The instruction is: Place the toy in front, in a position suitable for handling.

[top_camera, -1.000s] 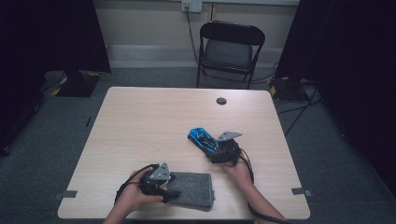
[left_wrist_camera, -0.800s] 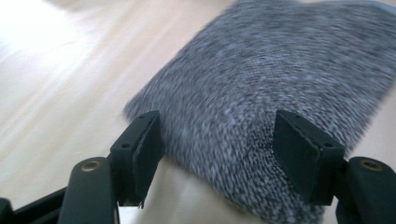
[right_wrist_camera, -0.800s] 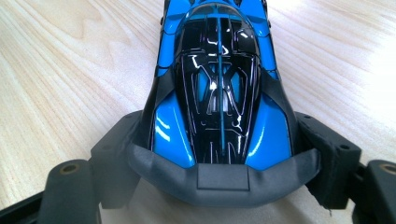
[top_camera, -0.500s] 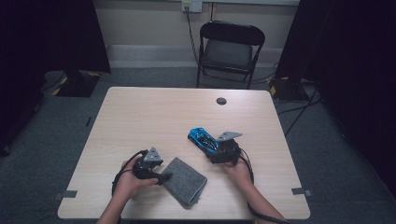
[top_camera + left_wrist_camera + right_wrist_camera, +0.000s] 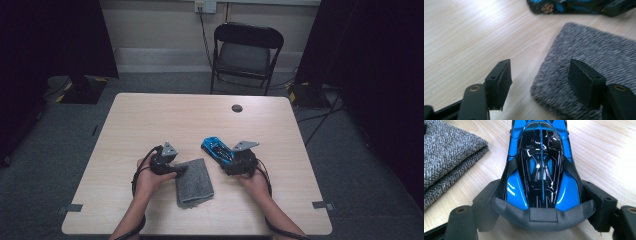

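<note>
Dark curtains and grey carpet ring a pale wooden desk [image 5: 165,120], with a black folding chair [image 5: 246,52] behind it at the upper middle of the high view. On the desk, just below the frame's centre, lies a folded grey cloth [image 5: 193,181], its long axis running from upper left toward the bottom edge of the frame. To its right, slanting from upper left to lower right, sits a blue and black toy race car [image 5: 217,148]. A small dark disc [image 5: 237,108] rests well apart near the desk's far edge. The right gripper [image 5: 541,202] has its fingers [image 5: 602,206] pressed against both flanks of the car's rear, pinching it, nose pointing away up the frame in the right gripper view. The left gripper [image 5: 539,80] has its fingers [image 5: 500,81] spread wide and holds nothing; in the left gripper view one finger stands over bare wood and the other over the cloth's near corner, so the cloth's edge lies between them. The left hand is the nearer one to the cloth, and a likely next move is closing on that corner, which lies straight ahead and slightly to the right of the fingers.
</note>
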The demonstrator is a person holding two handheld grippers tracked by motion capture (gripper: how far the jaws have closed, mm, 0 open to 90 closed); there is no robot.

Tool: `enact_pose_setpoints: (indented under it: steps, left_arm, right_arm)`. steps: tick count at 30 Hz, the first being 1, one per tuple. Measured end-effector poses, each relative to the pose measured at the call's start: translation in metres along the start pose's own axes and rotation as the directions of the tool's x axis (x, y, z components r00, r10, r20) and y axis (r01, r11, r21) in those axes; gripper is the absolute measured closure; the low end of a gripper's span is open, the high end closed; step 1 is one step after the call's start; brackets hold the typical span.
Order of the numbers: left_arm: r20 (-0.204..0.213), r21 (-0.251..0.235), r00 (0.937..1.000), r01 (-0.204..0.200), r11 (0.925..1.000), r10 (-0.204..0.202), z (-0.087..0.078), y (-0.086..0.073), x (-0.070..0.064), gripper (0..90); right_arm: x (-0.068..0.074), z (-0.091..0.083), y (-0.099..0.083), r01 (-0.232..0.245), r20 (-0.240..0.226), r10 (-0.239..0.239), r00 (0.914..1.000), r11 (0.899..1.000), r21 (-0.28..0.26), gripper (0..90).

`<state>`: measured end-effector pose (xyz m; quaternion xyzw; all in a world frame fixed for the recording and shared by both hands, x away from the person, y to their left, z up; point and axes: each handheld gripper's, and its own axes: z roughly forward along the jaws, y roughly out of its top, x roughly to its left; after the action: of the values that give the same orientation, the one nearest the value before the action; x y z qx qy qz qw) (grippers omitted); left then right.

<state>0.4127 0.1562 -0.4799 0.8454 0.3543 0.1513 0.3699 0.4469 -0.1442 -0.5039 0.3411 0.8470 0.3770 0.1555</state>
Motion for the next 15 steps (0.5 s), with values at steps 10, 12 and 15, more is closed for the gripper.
enact_pose_setpoints:
  steps: [10, 12, 15]
  left_arm:
    - [0.151, -0.038, 0.987, 0.062, 0.9973, -0.056, -0.022, -0.002, -0.034, 37.6]
    - [0.173, -0.043, 0.9838, 0.055, 0.9976, -0.047, -0.024, -0.003, -0.046, 38.3]
    - [0.189, -0.043, 0.981, 0.052, 0.9977, -0.042, -0.025, -0.004, -0.061, 40.0]
  right_arm:
    - [0.0, 0.0, 0.0, 0.0, 0.0, 0.0, 1.0, 1.0, 0.0, 23.9]
    - [0.0, 0.0, 0.0, 0.001, 0.0, -0.001, 1.0, 1.0, -0.001, 23.9]
    - [0.0, 0.0, 0.0, -0.001, 0.0, 0.001, 1.0, 1.0, -0.001, 23.9]
